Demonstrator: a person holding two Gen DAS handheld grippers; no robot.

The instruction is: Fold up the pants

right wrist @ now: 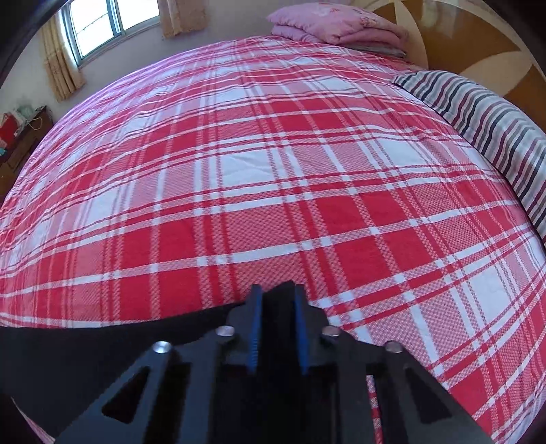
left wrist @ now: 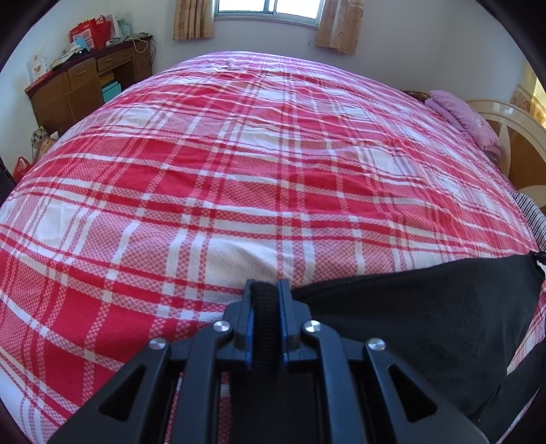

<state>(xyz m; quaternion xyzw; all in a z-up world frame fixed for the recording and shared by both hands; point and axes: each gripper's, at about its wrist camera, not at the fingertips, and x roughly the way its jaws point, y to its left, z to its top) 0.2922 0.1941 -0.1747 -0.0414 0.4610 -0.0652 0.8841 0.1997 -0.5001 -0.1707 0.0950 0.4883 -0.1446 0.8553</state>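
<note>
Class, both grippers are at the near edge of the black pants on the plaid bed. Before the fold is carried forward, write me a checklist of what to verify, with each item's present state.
1. Left gripper shut on the pants: ok, a ribbed black edge sits between its pads.
2. Right gripper shut on the pants: ok, black cloth fills the gap between its blue pads.
3. Cloth between the two grips runs without a bunch: ok in what shows; the part below the frames cannot be told.
4. Bedspread ahead free of things in the way: ok.
5. Striped pillow and pink quilt clear of the path: ok, both lie at the far side.
6. Legs aligned: cannot tell.
</note>
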